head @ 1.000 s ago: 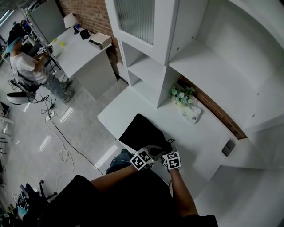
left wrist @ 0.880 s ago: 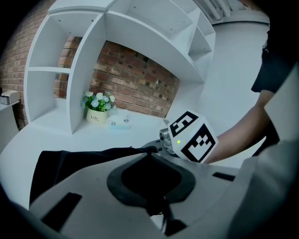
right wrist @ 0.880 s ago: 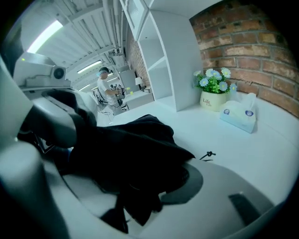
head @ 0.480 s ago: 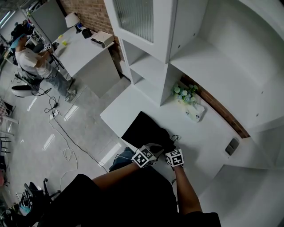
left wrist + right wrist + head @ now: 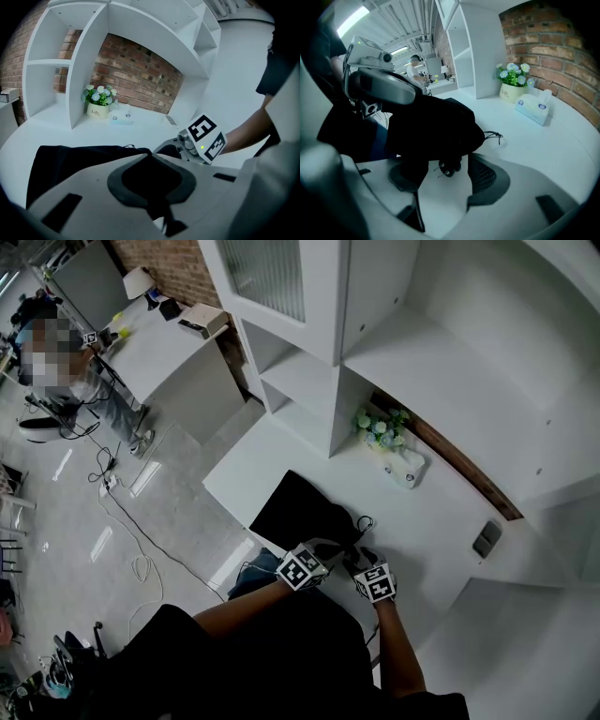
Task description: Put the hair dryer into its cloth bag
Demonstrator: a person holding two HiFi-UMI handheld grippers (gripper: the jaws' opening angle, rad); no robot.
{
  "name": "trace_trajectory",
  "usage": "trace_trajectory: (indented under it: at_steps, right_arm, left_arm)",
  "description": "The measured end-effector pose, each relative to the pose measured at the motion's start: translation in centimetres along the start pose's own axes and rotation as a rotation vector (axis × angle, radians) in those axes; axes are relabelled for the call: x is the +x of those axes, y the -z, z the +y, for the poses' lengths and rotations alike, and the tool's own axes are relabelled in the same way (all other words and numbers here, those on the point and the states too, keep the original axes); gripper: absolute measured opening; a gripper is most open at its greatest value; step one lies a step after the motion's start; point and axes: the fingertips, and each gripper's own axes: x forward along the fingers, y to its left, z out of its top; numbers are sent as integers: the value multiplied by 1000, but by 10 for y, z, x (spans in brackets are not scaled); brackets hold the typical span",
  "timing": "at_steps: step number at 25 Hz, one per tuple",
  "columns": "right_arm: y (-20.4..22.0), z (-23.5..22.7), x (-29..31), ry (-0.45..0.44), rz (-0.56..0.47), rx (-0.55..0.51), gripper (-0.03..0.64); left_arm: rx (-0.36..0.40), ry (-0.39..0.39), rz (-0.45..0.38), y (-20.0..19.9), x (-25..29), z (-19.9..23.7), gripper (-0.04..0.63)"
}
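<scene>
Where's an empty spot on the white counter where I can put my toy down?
Bare counter lies between the cloth bag and the flower pot with the tissue box beside it. There is more bare room to the right of the bag. It's crowded at the front edge, where the plug lies by the bag.

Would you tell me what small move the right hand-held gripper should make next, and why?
Probably nudge the plug forward into the cloth bag. The right hand-held gripper has just been opening its jaws; the plug lies loose between them, prongs showing, just outside the bulging bag, while the left hand-held gripper pinches the bag's cloth.
</scene>
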Motion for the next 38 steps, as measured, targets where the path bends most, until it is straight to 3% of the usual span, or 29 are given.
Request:
trace_trajectory:
  at_steps: [3, 6, 8, 11, 14, 25, 38]
  right_arm:
    - [14, -5, 2, 16, 26, 36, 275]
    - [18, -2, 10, -10, 59, 52, 202]
    - [17, 0, 12, -28, 57, 69, 192]
    - [11, -2, 13, -7, 49, 26, 189]
    - [-2, -4, 10, 23, -10, -14, 183]
    - [-58, -3, 10, -2, -225, 27, 179]
    - [-68, 11, 38, -40, -217, 34, 183]
  left_arm:
    - [4, 11, 3, -1, 4, -4, 35]
    - [8, 22, 0, -3, 4, -7, 35]
    - [9, 32, -4, -5, 4, -11, 35]
    - [19, 34, 5, -1, 4, -13, 35]
    - [11, 37, 0, -3, 6, -16, 35]
    - [-28, 34, -58, -16, 0, -14, 35]
    - [-79, 22, -88, -19, -8, -8, 35]
